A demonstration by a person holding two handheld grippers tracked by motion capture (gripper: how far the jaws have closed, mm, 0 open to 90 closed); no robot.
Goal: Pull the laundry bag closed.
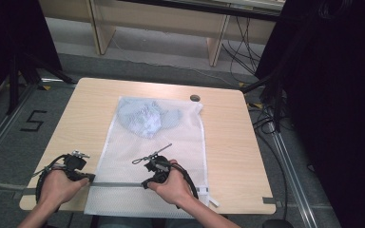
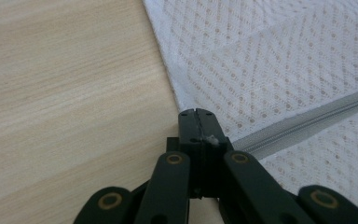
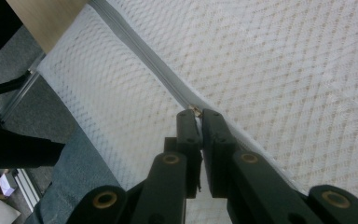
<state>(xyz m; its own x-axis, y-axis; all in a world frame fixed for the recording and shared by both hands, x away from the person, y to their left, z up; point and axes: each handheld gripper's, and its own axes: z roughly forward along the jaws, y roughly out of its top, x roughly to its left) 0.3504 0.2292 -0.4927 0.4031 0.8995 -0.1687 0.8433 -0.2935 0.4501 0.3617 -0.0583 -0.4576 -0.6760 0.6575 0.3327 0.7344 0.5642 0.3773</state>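
Grey floor (image 1: pixel 138 64) surrounds the light wooden table (image 1: pixel 247 142); pale wooden furniture legs (image 1: pixel 217 42) stand beyond its far edge, black curtains (image 1: pixel 342 95) at both sides.

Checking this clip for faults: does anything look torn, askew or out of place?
Nothing looks damaged. The mesh laundry bag lies flat but overhangs the table's near edge. Both grippers sit on its zipper: the left gripper at its end, the right gripper midway along.

You have a small dark round disc (image 1: pixel 195 98) on the table (image 1: pixel 85 109) at upper centre. Pale wooden furniture legs (image 1: pixel 102 28) stand along the top, black cables (image 1: pixel 240 47) trail at upper right, and a "5" (image 1: pixel 32 121) marks the floor at left.
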